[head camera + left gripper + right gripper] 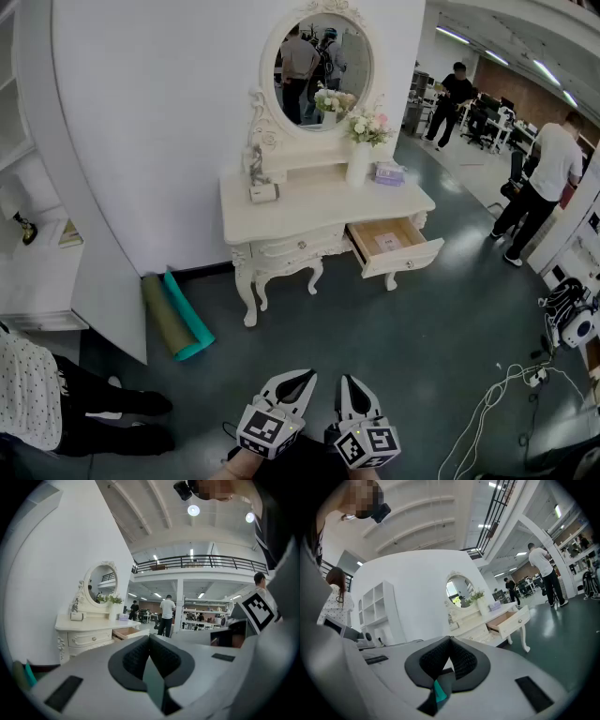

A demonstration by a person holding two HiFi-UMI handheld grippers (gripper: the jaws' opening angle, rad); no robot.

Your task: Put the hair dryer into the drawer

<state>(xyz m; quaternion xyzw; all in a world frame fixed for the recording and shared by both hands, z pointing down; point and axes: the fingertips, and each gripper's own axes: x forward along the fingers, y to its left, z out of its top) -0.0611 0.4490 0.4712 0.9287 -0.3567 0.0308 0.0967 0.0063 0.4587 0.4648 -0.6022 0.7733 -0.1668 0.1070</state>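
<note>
1. The left tongs [302,377] are fully closed: in the left gripper view their pads meet at the tip with nothing between them.
2. The right tongs [349,381] are also closed and empty. The teal sliver seen below their pads in the right gripper view is only the rolled mat [190,317] on the floor beyond.
3. Both tongs hang side by side at 6 o'clock in the head view, pointing roughly level toward the white dressing desk [319,208], which stands well apart from them across bare floor.
4. What looks like the hair dryer [263,191], a small white barrel too small to read surely, lies on the left end of the desk top beneath the oval mirror [323,58]. It is at about 12 o'clock from the tongs, a shade toward 11.
5. Its long axis seems to run from 9 to 3 o'clock, across the line of approach.
6. The left tongs are slightly nearer to it.
7. The drawer [412,259] is already pulled open at the desk's right end, at about 1 o'clock, on the right tongs' side.
8. I judge the task as not yet begun: first comes closing the distance.
</note>
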